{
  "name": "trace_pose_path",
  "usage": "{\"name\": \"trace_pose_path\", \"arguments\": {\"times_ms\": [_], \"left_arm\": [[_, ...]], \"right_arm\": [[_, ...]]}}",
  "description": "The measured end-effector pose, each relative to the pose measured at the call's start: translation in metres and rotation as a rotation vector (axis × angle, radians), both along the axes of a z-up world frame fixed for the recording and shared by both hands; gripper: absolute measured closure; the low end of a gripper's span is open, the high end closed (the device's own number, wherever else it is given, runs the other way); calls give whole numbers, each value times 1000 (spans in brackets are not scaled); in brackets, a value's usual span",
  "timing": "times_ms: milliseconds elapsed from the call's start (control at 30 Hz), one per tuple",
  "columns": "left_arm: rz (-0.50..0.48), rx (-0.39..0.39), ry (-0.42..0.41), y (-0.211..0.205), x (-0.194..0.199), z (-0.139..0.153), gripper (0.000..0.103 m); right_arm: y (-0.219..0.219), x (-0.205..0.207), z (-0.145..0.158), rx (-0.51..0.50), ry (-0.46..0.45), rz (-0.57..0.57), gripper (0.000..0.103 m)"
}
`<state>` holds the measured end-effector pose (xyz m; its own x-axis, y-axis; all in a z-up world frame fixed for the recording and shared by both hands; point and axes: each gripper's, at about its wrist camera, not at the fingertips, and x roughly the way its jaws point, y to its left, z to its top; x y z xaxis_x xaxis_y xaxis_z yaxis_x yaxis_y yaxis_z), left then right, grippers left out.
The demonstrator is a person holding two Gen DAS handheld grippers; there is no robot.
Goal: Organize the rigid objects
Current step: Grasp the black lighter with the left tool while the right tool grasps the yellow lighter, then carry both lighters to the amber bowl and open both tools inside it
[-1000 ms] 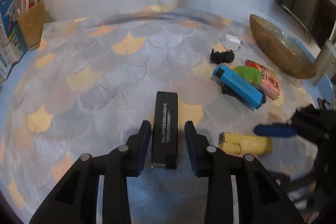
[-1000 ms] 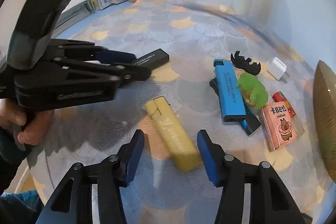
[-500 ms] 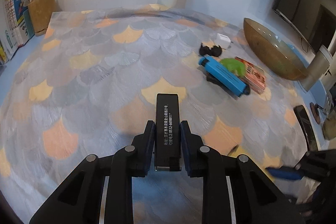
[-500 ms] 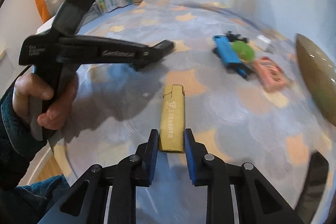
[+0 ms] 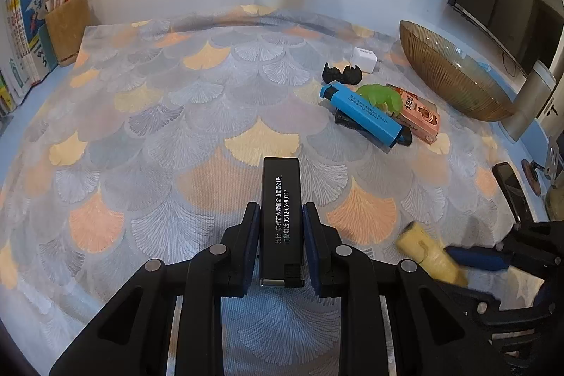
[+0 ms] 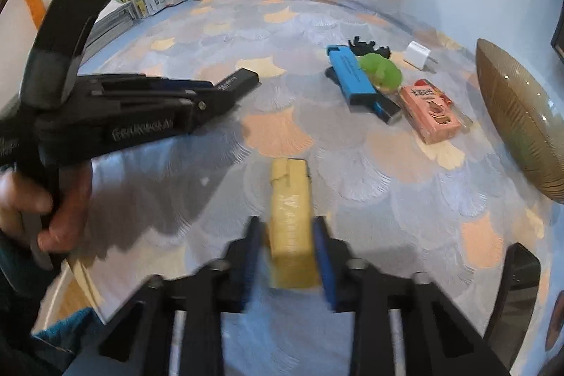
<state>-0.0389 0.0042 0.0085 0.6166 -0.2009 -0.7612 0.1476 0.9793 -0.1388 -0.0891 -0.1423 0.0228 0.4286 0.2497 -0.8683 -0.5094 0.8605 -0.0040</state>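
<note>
A: Item one, left tool [image 5: 281,244]?
B: Jaws drawn narrow, clamped on the black lighter [image 5: 281,217]. White print runs along its top face; its far end juts out past the pads over the patterned cloth [image 5: 158,136] on the desk.

A: Item two, right tool [image 6: 287,251]?
B: Likewise drawn in, gripping the yellow lighter [image 6: 290,224] by its near half. That view is blurred there, so the lettering cannot be read.

A: Loose stock on the cloth?
B: One cluster toward the far right. Blue lighter [image 5: 363,113] lying across a dark item, which I cannot identify. Green toy [image 5: 382,96] touching the blue lighter's far side. Pink box [image 5: 419,115] just beside the toy. Black figurine [image 5: 342,73] and white charger [image 5: 365,60] behind, near each other.

A: Containers?
B: Brown ribbed bowl [image 5: 447,73], at the right edge of the cloth, near the cluster.

A: Fixtures?
B: Brown pen holder [image 5: 67,23] and books [image 5: 24,34], far left corner. The hand [image 6: 53,199] carrying the left tool shows in the right view.
</note>
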Motion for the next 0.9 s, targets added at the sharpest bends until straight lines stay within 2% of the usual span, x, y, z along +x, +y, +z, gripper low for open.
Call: {"name": "trace_pose_path", "arguments": {"times_ms": [100, 167, 333, 467, 533, 667, 767, 900], "left_arm": [[1, 4, -20, -2, -2, 3, 82], [-22, -38, -35, -2, -3, 8, 82], [-46, -56, -89, -20, 4, 30, 82], [-107, -62, -180, -61, 17, 69, 82], [-150, -94, -230, -86, 28, 93, 82], [-233, -150, -273, -136, 54, 130, 82], [-272, -179, -274, -172, 75, 142, 82], [-280, -190, -205, -205, 101, 122, 82]], "right_arm": [[2, -5, 3, 13, 14, 18, 80], [-6, -6, 10, 27, 23, 5, 80], [-64, 14, 54, 57, -62, -114, 80], [-117, 31, 90, 66, -144, -212, 80], [-143, 39, 110, 73, -186, -262, 80], [-180, 58, 142, 66, -253, -331, 80], [-198, 73, 153, 48, -270, -366, 80], [-218, 91, 137, 41, -233, -409, 80]]}}
